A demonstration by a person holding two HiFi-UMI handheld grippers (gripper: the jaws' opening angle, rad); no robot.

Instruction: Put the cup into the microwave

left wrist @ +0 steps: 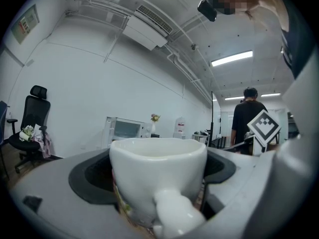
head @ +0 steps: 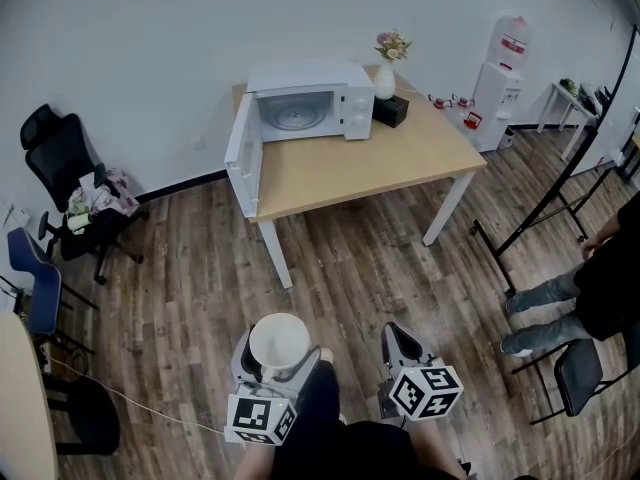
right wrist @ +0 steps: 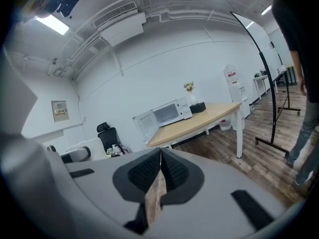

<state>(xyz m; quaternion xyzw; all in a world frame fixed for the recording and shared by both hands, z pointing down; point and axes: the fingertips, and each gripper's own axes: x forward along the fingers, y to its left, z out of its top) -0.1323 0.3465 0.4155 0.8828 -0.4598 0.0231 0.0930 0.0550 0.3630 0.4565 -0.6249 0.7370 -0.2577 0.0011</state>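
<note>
An office is suggested. A black swivel chair (head: 62, 163) and a blue chair (head: 32, 283) are placed along the white wall (head: 130, 48), and a water dispenser (head: 497, 98) is set in the corner. A pale wooden bench (head: 380, 163) on plank flooring (head: 350, 278) is furnished with a microwave (head: 310, 103). Strip lights (left wrist: 232, 59) and an air-conditioning unit (left wrist: 148, 26) are mounted overhead.

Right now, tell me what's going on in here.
A person stands back from the table, a gripper in each hand. The left gripper is shut on a white cup; the right gripper is shut and empty. The microwave on the table has its door swung open, and the cup is not yet inside.
</note>
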